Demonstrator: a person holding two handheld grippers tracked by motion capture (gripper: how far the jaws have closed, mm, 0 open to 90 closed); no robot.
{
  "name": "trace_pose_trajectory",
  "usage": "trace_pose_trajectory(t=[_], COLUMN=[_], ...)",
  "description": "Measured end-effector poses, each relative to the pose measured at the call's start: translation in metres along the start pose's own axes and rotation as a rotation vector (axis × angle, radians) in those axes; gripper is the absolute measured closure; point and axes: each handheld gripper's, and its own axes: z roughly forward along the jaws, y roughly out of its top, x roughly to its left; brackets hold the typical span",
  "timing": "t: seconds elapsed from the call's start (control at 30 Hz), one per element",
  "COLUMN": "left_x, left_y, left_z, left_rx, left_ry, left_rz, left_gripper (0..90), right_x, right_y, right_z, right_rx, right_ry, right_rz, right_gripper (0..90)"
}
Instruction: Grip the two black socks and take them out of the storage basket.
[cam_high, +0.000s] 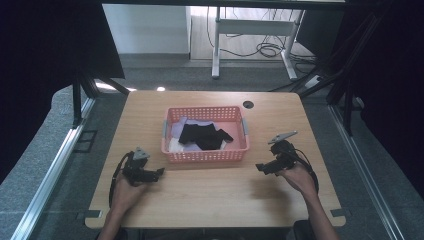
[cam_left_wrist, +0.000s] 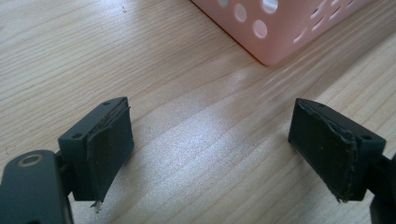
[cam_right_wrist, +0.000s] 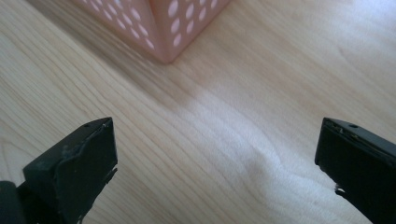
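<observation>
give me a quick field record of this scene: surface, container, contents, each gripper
surface: wooden table
container: pink perforated basket, at the table's middle
contents: black cloth on top of pale cloths
left gripper: open, holds nothing, over bare table near a basket corner
right gripper: open, holds nothing, over bare table near the other near corner
hands: one on each gripper, either side of the basket

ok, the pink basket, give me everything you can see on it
The pink basket is a rectangular plastic one with perforated walls of round holes and a grey handle at each short end. It sits upright mid-table on the wooden table, holding a black cloth over pale purple and white fabric. Neither gripper touches it.
</observation>
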Motion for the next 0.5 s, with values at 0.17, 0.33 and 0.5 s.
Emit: trace_pose_trajectory(t=[0.17, 0.33, 0.5], left_x=[0.000, 0.000, 0.000], left_y=[0.000, 0.000, 0.000], left_z=[0.000, 0.000, 0.000], left_rx=[0.000, 0.001, 0.001], left_ry=[0.000, 0.000, -0.001], left_rz=[0.000, 0.000, 0.000], left_gripper=[13.5, 13.5, 13.5], right_x=[0.000, -0.001, -0.003], right_y=[0.009, 0.026, 0.040], right_z=[-0.004, -0.012, -0.020], right_rx=[-0.002, -0.006, -0.029], right_ry=[-0.002, 0.008, 0.011], right_rz=[-0.016, -0.025, -0.018], right_gripper=[0.0, 0.0, 0.0])
